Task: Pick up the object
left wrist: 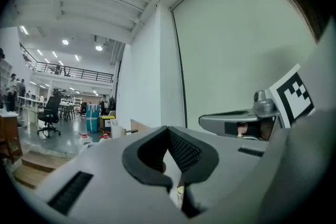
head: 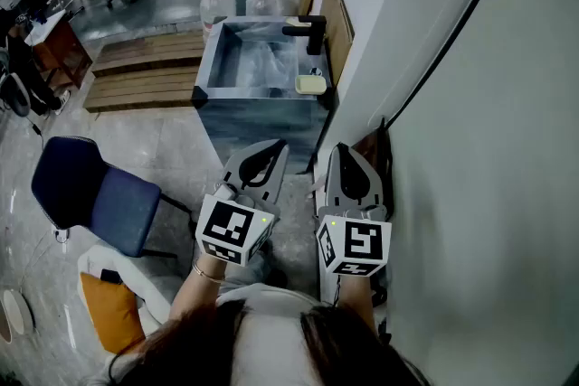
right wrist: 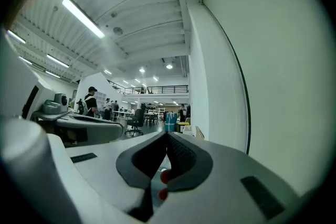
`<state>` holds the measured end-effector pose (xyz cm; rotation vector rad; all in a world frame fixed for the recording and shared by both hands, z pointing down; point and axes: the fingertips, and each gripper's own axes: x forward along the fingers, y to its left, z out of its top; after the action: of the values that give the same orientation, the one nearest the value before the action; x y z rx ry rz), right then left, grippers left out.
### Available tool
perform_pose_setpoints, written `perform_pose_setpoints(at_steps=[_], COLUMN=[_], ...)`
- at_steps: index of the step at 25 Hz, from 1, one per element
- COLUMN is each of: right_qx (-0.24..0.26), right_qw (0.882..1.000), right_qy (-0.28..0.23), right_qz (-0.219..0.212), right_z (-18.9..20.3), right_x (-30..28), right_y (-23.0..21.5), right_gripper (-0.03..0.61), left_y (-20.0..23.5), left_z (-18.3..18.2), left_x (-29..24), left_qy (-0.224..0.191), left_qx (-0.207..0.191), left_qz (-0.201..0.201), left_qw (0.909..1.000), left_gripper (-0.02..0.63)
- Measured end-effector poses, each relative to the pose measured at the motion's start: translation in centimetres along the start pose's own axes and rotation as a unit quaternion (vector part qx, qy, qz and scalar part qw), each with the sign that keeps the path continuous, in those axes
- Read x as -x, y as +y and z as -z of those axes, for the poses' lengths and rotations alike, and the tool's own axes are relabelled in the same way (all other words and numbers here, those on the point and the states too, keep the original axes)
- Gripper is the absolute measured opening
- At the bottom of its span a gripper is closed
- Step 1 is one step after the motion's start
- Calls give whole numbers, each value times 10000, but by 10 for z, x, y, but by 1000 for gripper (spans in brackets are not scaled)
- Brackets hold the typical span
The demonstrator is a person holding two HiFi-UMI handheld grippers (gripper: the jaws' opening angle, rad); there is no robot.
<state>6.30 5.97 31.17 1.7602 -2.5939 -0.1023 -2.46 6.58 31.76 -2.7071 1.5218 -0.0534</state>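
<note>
Object (head: pixel 310 84): pale yellow, rounded, on sink (head: pixel 253 122) rim nr tap (head: pixel 308 32).

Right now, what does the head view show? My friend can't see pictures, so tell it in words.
The left gripper and right gripper are held side by side, jaws shut and empty, pointing toward a metal sink with a black faucet and a pale yellow bar on its rim. A blue chair stands at left, a white wall at right.

Left tool (left wrist: pixel 169 130) jaws together, nothing between; white wall (left wrist: pixel 236 44) ahead.
</note>
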Motion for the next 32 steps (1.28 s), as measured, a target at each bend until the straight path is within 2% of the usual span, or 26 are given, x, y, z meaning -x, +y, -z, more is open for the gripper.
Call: perform_pose_setpoints(at_steps=[9, 15, 21, 26, 32], right_qx=[-42, 140, -38, -180, -124], right_qw=[10000, 9998, 9999, 9996, 9993], right_qy=[43, 34, 30, 16, 180], right_qz=[62, 122, 156, 199, 315], right_z=[4, 5, 5, 1, 8], right_x=[-45, -80, -104, -116, -126], right_y=[0, 5, 11, 13, 12], right_gripper=[25, 25, 25, 25, 26], left_y=[40, 67, 92, 102, 107], left_z=[5, 10, 9, 11, 14], left_x=[-25, -42, -52, -60, -67], left_qy=[7, 1, -60, -51, 13], left_qx=[34, 64, 73, 125, 228], left_qz=[89, 209, 332, 489, 614], left_qw=[10000, 9998, 9994, 9987, 9978], left_gripper=[8, 8, 8, 8, 8])
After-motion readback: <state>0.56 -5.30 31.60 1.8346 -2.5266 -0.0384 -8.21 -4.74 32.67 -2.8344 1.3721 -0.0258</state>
